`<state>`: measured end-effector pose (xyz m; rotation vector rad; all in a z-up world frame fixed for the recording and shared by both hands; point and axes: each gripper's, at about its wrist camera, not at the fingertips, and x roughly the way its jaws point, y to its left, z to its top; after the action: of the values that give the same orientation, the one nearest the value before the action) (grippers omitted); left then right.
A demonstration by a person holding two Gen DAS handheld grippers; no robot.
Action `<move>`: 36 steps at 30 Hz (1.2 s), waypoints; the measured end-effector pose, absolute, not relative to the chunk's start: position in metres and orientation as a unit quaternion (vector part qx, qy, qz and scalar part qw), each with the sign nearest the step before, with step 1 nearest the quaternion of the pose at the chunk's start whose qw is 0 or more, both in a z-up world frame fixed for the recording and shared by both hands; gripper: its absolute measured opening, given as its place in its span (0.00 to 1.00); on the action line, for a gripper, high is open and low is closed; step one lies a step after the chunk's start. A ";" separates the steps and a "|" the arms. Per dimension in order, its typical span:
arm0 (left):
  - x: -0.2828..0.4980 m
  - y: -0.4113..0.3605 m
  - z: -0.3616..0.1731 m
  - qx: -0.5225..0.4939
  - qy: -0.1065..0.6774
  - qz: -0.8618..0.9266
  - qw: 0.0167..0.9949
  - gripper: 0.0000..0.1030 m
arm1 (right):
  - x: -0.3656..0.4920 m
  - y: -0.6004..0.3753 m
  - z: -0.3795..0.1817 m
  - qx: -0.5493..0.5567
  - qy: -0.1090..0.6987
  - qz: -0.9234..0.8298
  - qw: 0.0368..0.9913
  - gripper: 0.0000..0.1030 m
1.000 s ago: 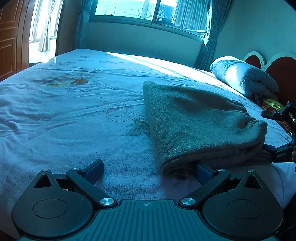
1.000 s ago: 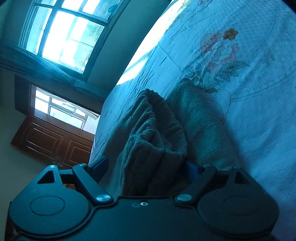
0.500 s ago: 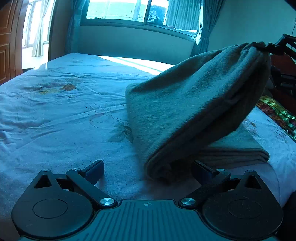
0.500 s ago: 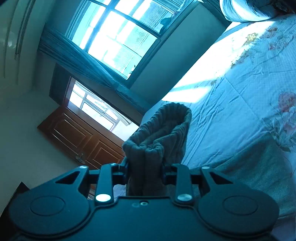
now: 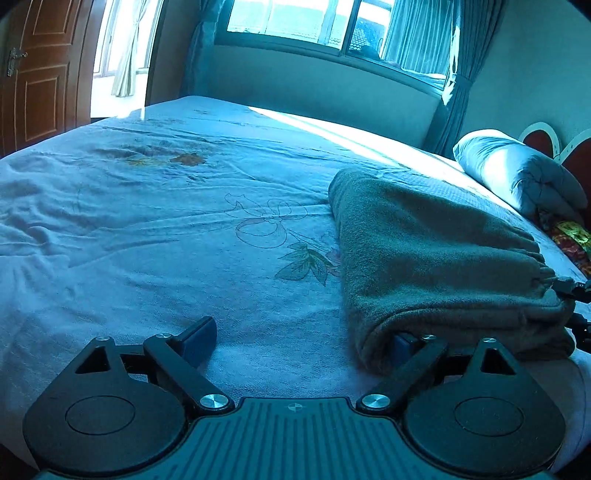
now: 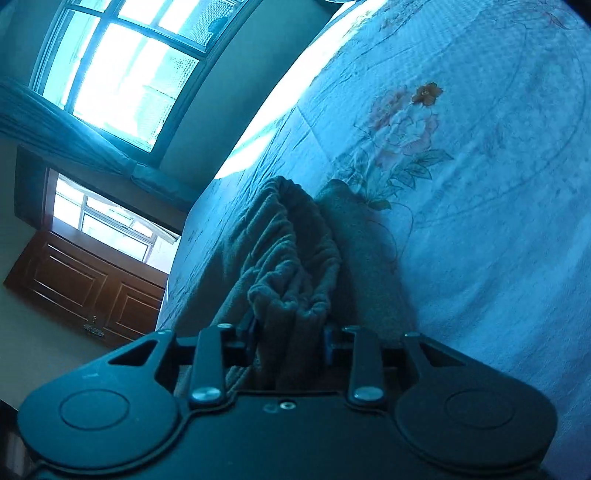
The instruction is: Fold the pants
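Note:
The grey-green fleece pants (image 5: 424,251) lie folded over on the bed, right of centre in the left wrist view. My left gripper (image 5: 299,341) is open wide; its left finger rests on the sheet and its right finger is tucked under the near fold of the pants. My right gripper (image 6: 290,339) is shut on the bunched waistband end of the pants (image 6: 288,266), low over the bed. Part of the right gripper shows at the far right of the left wrist view (image 5: 574,291).
A pale floral bedsheet (image 5: 147,229) covers the bed. A rolled blue pillow (image 5: 517,173) and a red headboard (image 5: 539,142) are at the right. A window (image 5: 314,18) with curtains is behind the bed, and a wooden door (image 5: 37,74) at left.
The right gripper lifted the waistband end high off the bed half a second ago and has now brought it back down onto the folded pants. The left gripper stayed open in place.

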<state>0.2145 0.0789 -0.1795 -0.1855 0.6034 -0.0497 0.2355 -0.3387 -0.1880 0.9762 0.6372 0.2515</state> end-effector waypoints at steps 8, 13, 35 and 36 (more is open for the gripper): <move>0.220 0.075 -0.184 -0.081 0.310 -0.040 0.946 0.97 | 0.228 -0.351 -0.203 0.463 0.299 0.084 0.830 0.23; 0.218 0.077 -0.185 -0.077 0.311 -0.049 0.946 0.97 | 0.216 -0.350 -0.203 0.459 0.290 0.087 0.835 0.24; 0.206 0.093 -0.140 -0.052 0.301 -0.073 0.949 1.00 | 0.212 -0.342 -0.139 0.307 0.243 0.088 0.916 0.71; 0.212 0.097 -0.138 -0.062 0.300 -0.075 0.949 1.00 | 0.219 -0.342 -0.143 0.304 0.252 0.087 0.915 0.71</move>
<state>0.2124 0.0965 -0.1384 -0.1252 0.6110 -0.1536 0.2193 -0.3418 -0.1430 0.6259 0.5189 0.1790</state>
